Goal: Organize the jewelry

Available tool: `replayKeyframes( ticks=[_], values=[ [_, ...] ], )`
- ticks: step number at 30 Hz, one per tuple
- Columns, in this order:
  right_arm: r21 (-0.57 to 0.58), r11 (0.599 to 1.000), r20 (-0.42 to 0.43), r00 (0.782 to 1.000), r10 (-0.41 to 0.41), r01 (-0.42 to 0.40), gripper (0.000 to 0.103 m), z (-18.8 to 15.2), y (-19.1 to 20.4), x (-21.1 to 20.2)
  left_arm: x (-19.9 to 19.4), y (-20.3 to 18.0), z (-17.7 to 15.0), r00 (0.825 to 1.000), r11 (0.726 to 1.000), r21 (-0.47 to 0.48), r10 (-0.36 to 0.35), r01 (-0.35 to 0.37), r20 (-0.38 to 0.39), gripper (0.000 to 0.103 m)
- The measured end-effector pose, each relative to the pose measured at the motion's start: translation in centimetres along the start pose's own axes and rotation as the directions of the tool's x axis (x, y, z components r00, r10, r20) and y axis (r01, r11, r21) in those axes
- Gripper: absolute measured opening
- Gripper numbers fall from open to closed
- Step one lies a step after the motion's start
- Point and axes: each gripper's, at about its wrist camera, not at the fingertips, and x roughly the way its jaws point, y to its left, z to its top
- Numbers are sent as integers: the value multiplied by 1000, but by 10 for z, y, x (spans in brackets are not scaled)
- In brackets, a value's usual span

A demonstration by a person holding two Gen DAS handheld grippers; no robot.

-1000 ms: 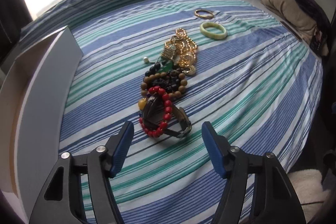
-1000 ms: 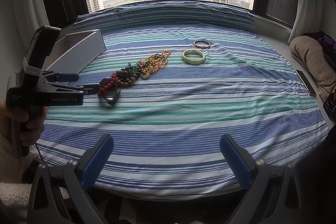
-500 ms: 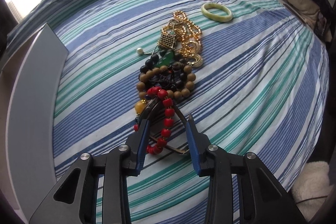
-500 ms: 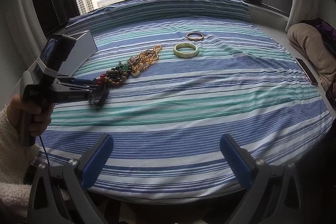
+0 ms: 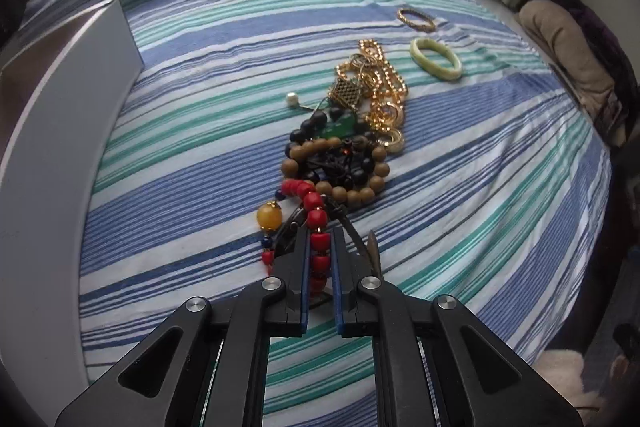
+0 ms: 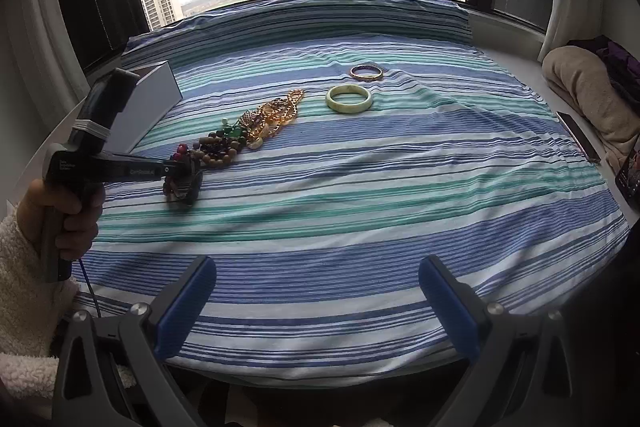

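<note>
Red beads pinched: my left gripper (image 5: pixel 320 255) fingers are clenched on the red bead bracelet (image 5: pixel 316 223) at the pile's 6 o'clock end on the striped bed (image 5: pixel 480 227).
Pick-up step, I judge; next I must lift slowly, freeing it from the tangled pile (image 5: pixel 352 131). Right gripper (image 6: pixel 316 303) fingers released, holding nothing. Two loose bangles at 1 o'clock: one jade bangle (image 5: pixel 435 59), one gold bangle (image 5: pixel 416 19); one grey box (image 5: pixel 60 131) at 9.

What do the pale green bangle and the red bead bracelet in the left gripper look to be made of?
Pale green bangle: probably jade or glass; smooth, glossy, milky and slightly mottled. Red bead bracelet: opaque barrel beads with a dull sheen, perhaps coral, resin or painted wood; the look leaves it open. Left gripper is shut on it.
</note>
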Motion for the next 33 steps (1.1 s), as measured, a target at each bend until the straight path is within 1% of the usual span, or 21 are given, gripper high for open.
replayKeyframes(
  ticks=[3, 6, 8, 10, 12, 13, 15, 18, 19, 20, 21, 22, 23, 25, 28, 31, 33],
  values=[
    [-1, 1000, -4, 1000, 0, 0, 103, 0, 1, 1, -29, 22, -2, 999, 998, -70, -1, 4, 53, 7],
    [-19, 1000, 2, 1000, 5, -5, 103, 0, 8, 1, -54, 43, -16, 997, 993, -119, 10, -1, 82, 7],
    [-33, 999, 0, 1000, 6, -6, 103, -1, 12, 0, -69, 52, -30, 995, 991, -134, 44, -31, 93, 7],
    [-45, 999, -7, 1000, 6, -6, 103, -2, 17, 2, -79, 54, -46, 989, 988, -123, 101, -88, 106, 7],
    [-57, 998, -13, 1000, 4, -5, 103, -3, 22, 4, -81, 50, -61, 981, 984, -94, 160, -150, 106, 7],
    [-62, 998, -16, 1000, 5, -6, 103, -2, 25, 5, -79, 47, -68, 980, 983, -82, 170, -162, 101, 7],
    [-76, 997, -20, 1000, 7, -8, 103, -3, 32, 7, -71, 39, -82, 984, 986, -66, 158, -153, 84, 7],
    [-92, 996, -34, 999, 15, -18, 103, -2, 43, 11, -52, 26, -96, 991, 992, -53, 121, -118, 58, 9],
    [-98, 995, -39, 999, 20, -24, 103, -2, 46, 12, -46, 21, -99, 994, 994, -57, 98, -95, 47, 15],
    [-103, 994, -43, 999, 26, -31, 103, -2, 50, 12, -42, 18, -103, 997, 996, -65, 67, -65, 31, 32],
    [-108, 994, -45, 999, 31, -36, 103, -2, 53, 11, -41, 17, -108, 999, 996, -81, 37, -35, 26, 42],
    [-112, 993, -44, 998, 35, -40, 103, -2, 54, 9, -45, 19, -113, 999, 995, -102, 14, -10, 39, 58],
    [-116, 992, -39, 999, 37, -41, 103, -2, 55, 7, -51, 22, -121, 998, 992, -124, -2, 9, 58, 64],
    [-121, 992, -26, 999, 33, -36, 103, -2, 54, 3, -62, 32, -135, 997, 986, -166, -3, 15, 73, 65],
    [-111, 993, -23, 999, 35, -37, 103, -1, 47, 5, -69, 45, -146, 997, 979, -203, 40, -25, 69, 65],
    [-87, 994, -41, 997, 68, -71, 103, 1, 45, 14, -62, 46, -136, 996, 978, -199, 69, -57, 57, 63],
    [-81, 992, -50, 994, 93, -97, 103, 2, 48, 19, -52, 46, -124, 996, 978, -198, 73, -60, 58, 60]
  ],
)
